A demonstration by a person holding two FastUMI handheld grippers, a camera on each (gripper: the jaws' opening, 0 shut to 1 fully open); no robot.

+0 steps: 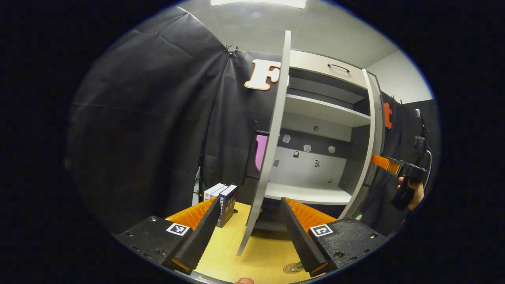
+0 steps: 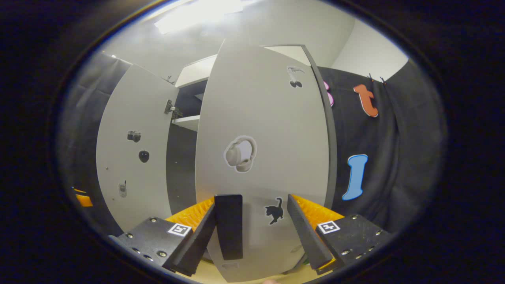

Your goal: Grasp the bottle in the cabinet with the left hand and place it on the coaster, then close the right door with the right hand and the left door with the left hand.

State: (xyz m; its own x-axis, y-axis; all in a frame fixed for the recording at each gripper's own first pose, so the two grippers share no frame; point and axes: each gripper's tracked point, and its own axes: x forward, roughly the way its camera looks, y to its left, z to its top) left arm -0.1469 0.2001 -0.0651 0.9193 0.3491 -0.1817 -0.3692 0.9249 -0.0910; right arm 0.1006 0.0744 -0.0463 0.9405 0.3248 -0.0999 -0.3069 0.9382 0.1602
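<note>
ok so my read is the bottle part is done and we're on the right door now; the cabinet [image 1: 315, 112] shelves look bare in the left gripper view, and the coaster [image 1: 291, 269] is peeking out low on the wooden table [image 1: 236, 252], half tucked behind a finger of the left gripper [image 1: 249, 201]. honestly can't pick out the bottle for sure; there's a little green blob near the foot of the right door [image 1: 373, 130] that might be it, might not.

left gripper is spread wide with nothing in it, just hanging in front of the left door [image 1: 272, 130], which is swung out and seen edge-on; a few small boxes [image 1: 221, 199] stand on the table off to one side.

right gripper [image 2: 252, 203] is right up against the outer face of the right door, the side with the headphones sticker [image 2: 240, 154] and cat sticker [image 2: 275, 211]; its jaws are wide apart too, and the dark door handle [image 2: 229, 227] sits between the fingers, closer to one of them, not pinched by both. from the left gripper view you can see it and the hand [image 1: 414, 193] holding it out at the door's free edge.

next move imo: push that door flat-on and follow its arc round till it seats; no need to clamp the handle; watch it doesn't clip whatever sits near its foot. then the left gripper gets onto the outer face of the left door and does the same.
</note>
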